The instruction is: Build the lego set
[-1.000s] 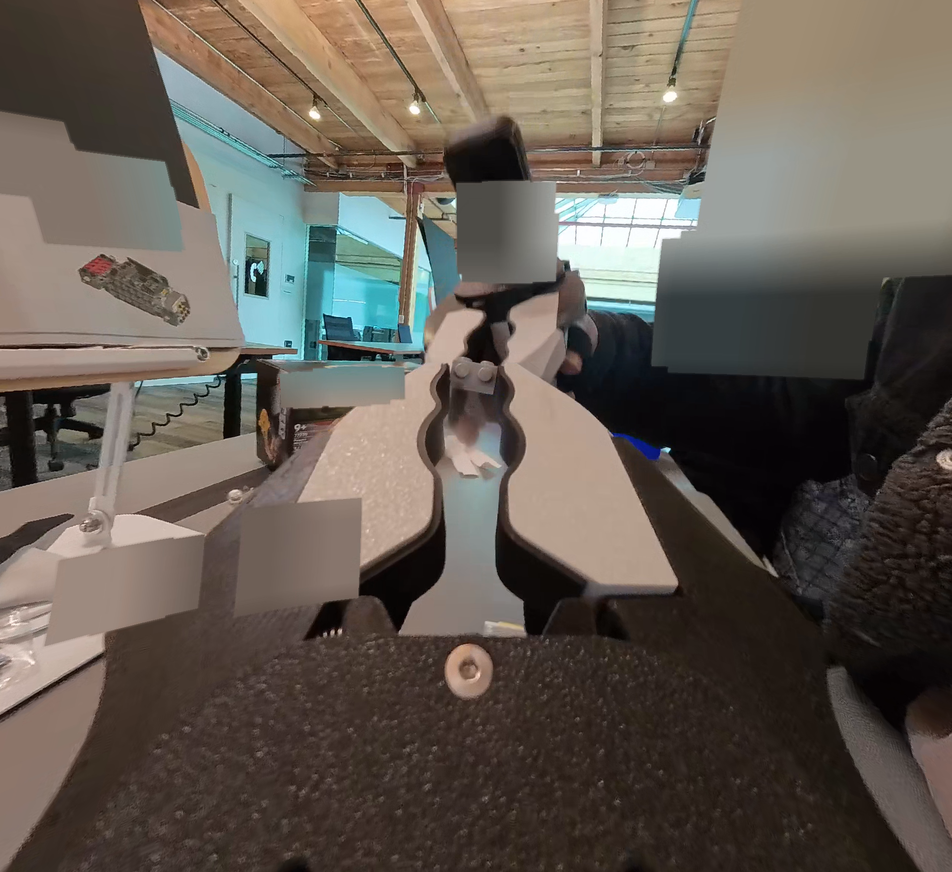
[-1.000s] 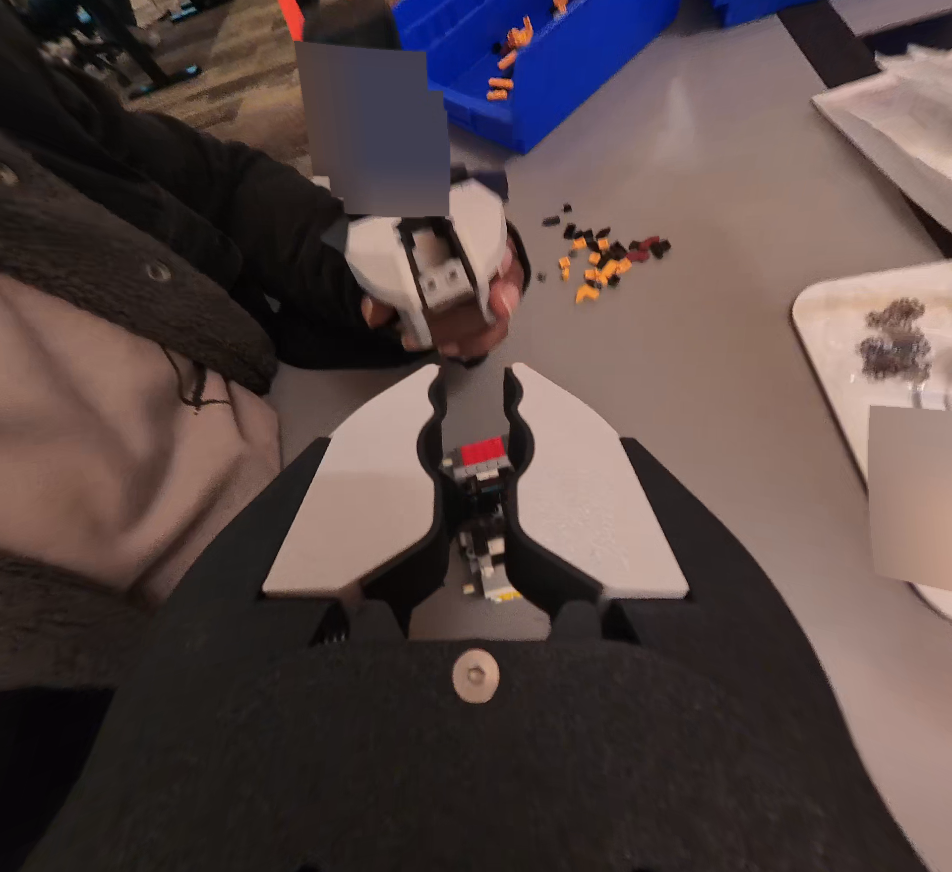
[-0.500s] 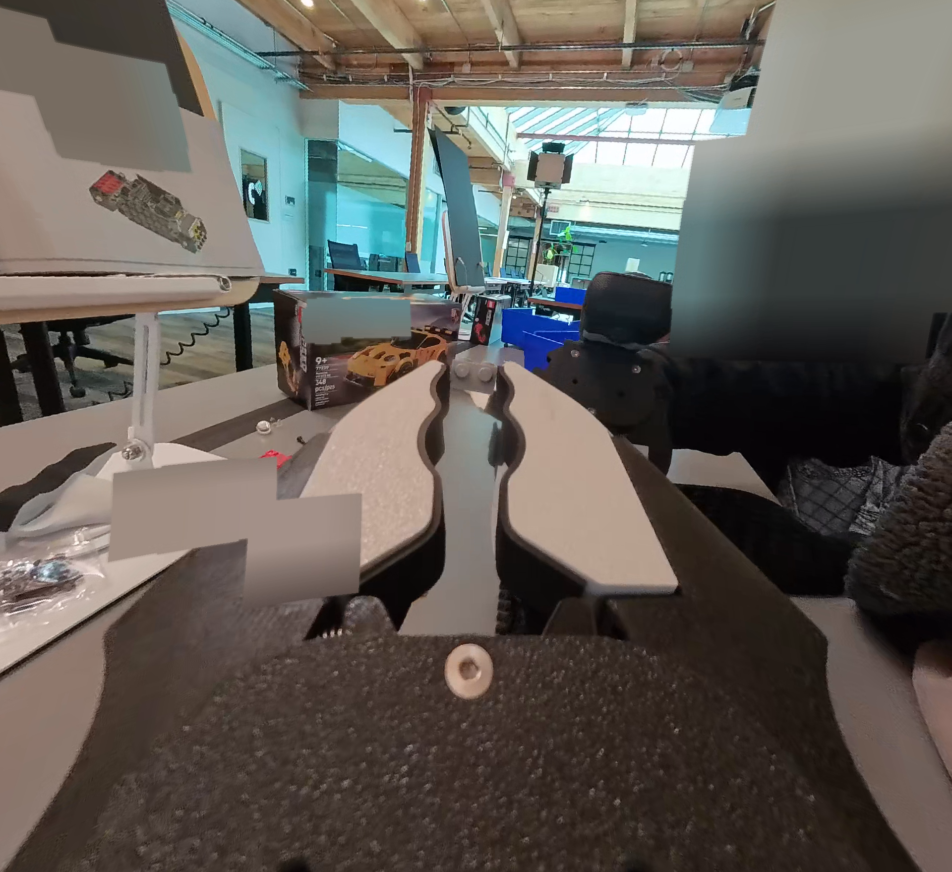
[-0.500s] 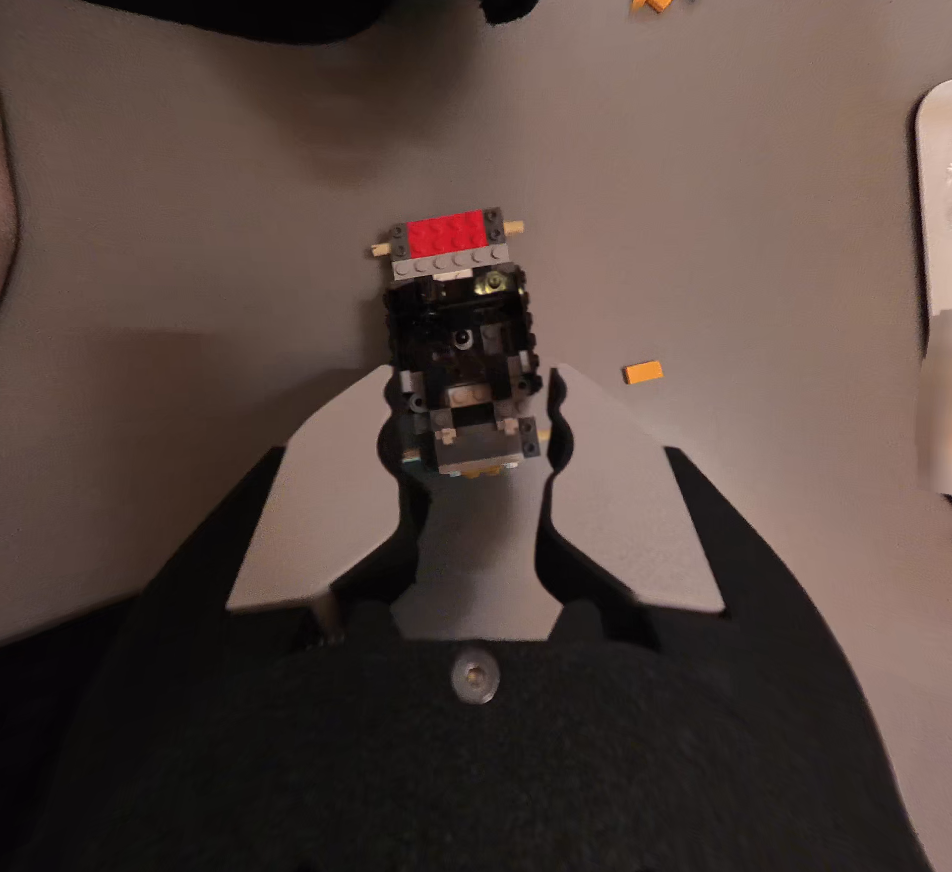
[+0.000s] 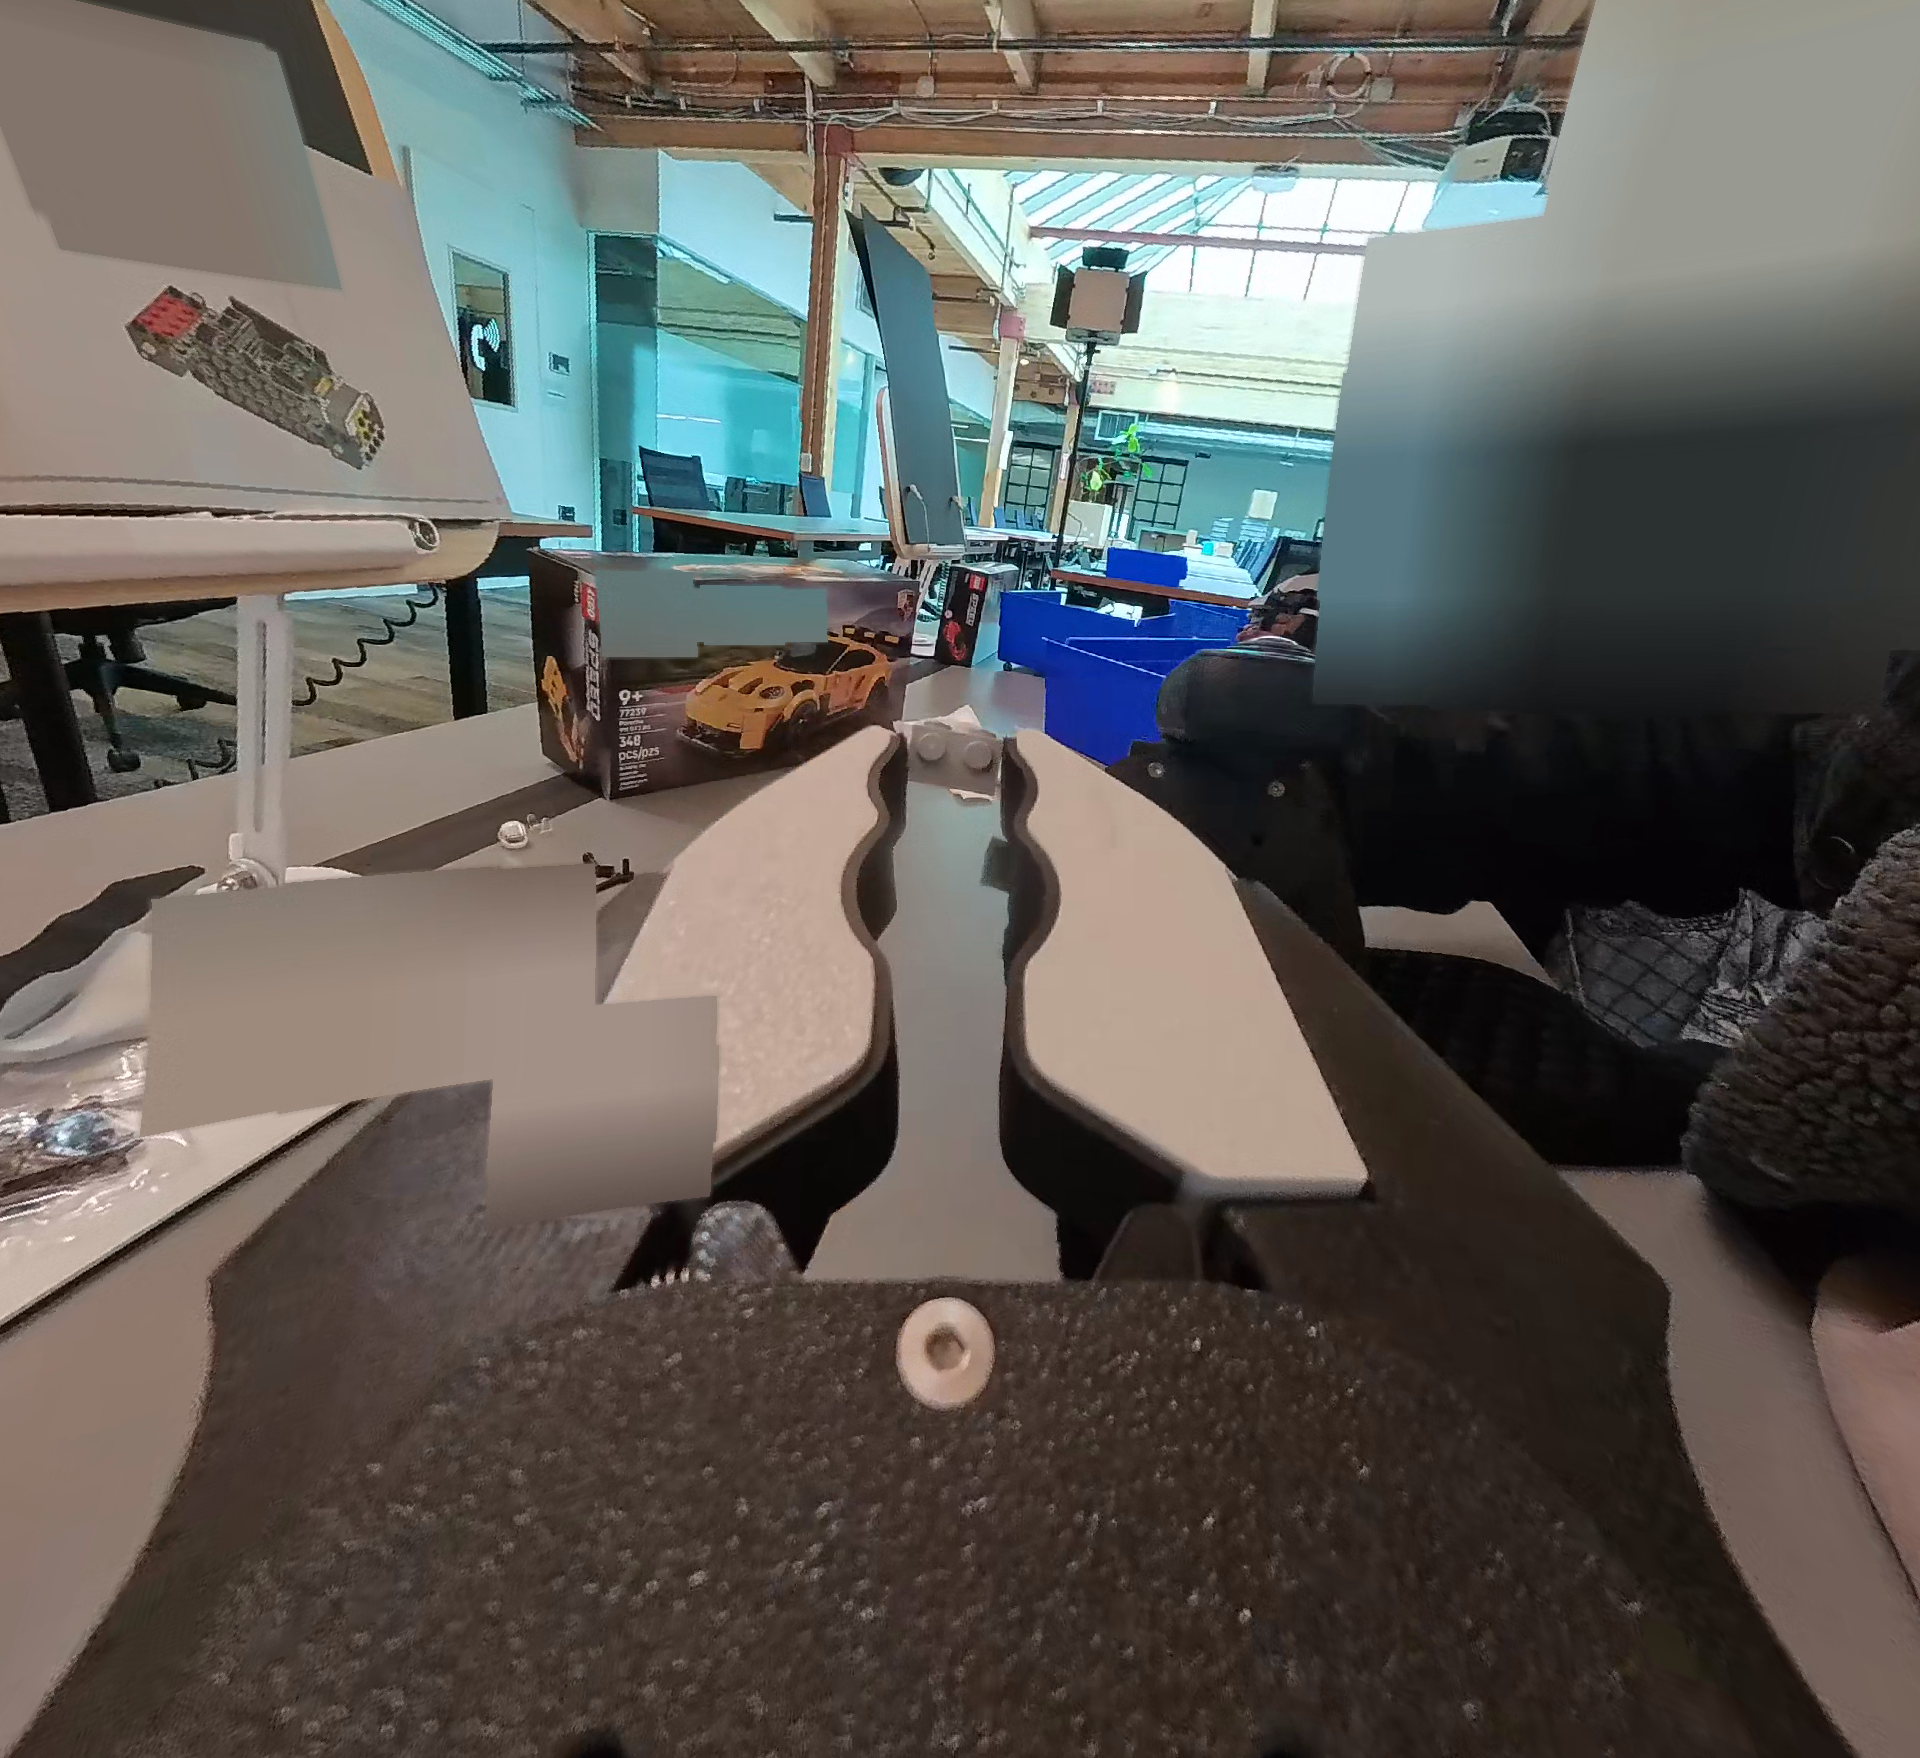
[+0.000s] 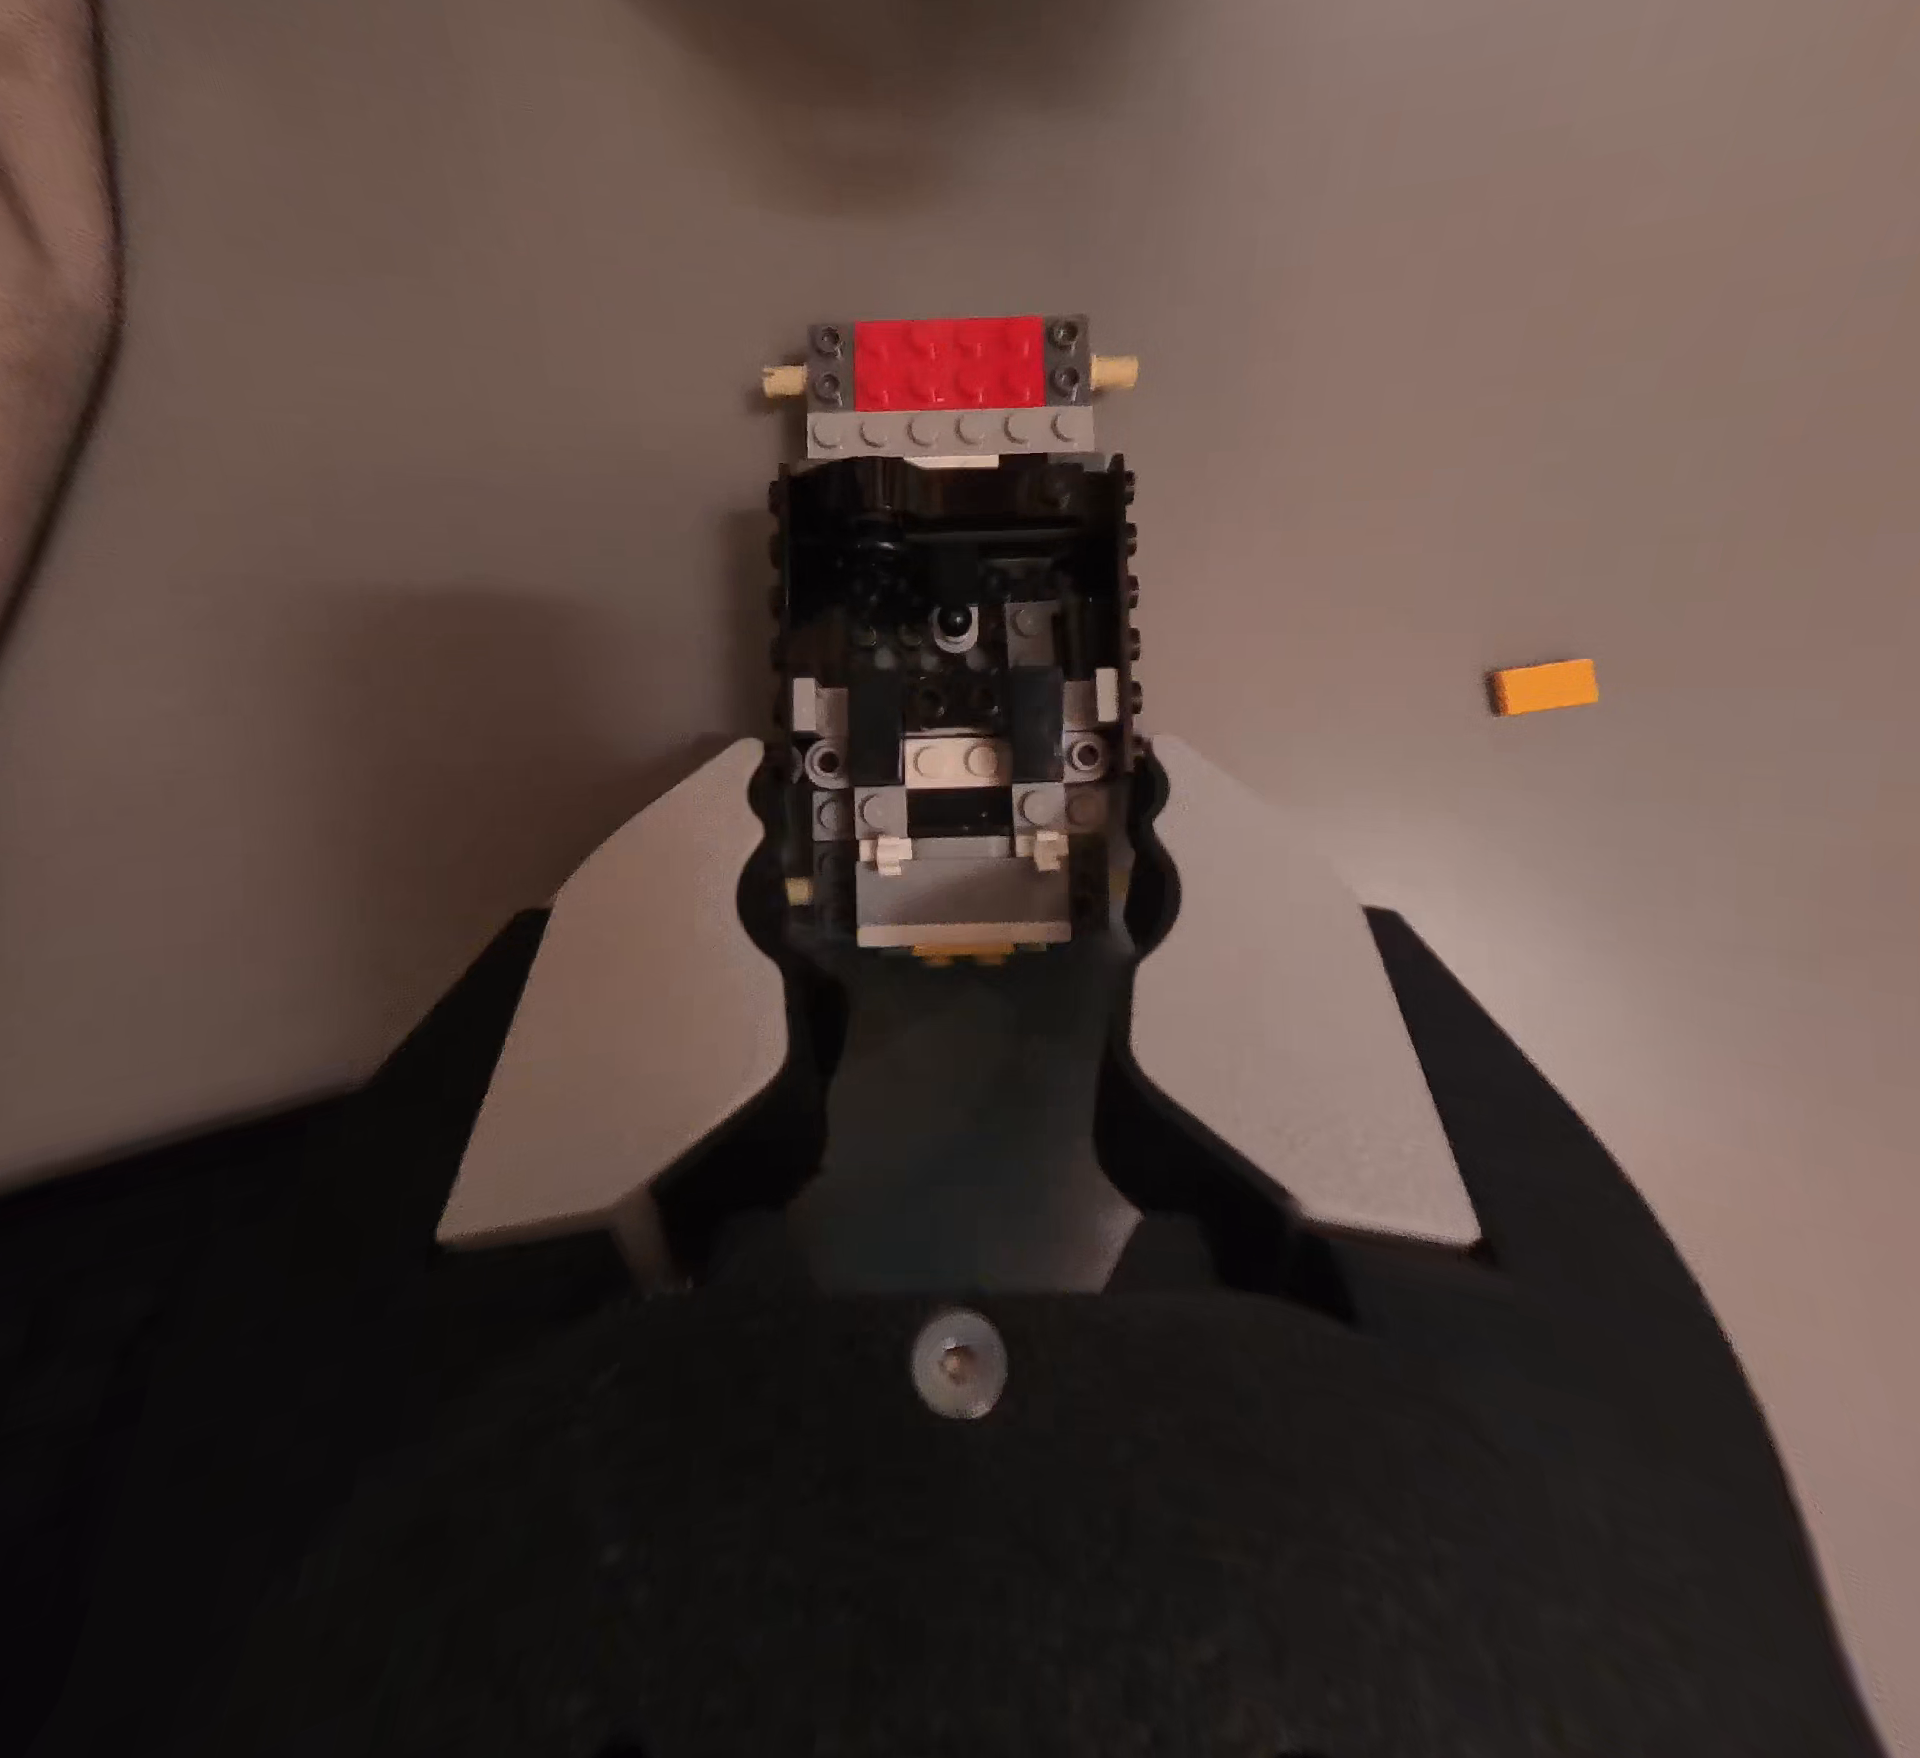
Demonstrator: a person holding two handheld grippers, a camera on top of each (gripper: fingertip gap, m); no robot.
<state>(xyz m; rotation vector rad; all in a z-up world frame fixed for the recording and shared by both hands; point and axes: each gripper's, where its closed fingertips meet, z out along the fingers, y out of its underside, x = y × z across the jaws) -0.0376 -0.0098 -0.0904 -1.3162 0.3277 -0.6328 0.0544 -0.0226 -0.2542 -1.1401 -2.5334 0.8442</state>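
In the left wrist view my left gripper (image 5: pixel 951 758) is shut on a small light grey two-stud brick (image 5: pixel 953 752) pinched at its fingertips, held level above the table. In the right wrist view my right gripper (image 6: pixel 951 752) looks straight down at the grey table (image 6: pixel 1455 254). Its jaws are spread wide and closed against the two sides of the partly built car (image 6: pixel 951 628). The car is black and grey, with a red plate (image 6: pixel 948 363) and tan axle pins at its far end. I cannot tell whether the car rests on the table.
A single orange tile (image 6: pixel 1541 685) lies on the table to the right of the car. The left wrist view shows the set's box (image 5: pixel 717 669), an instruction booklet on a white stand (image 5: pixel 239 378), blue bins (image 5: pixel 1101 669), bagged parts (image 5: pixel 62 1137) and a person's dark jacket (image 5: pixel 1558 877). The gap from one gripper's tips to the other's is roughly 20 cm.
The left gripper has tipped down from the ceiling to a level view, still holding the grey brick. The right gripper has turned to face the table, and the car now sits wider between its jaws.
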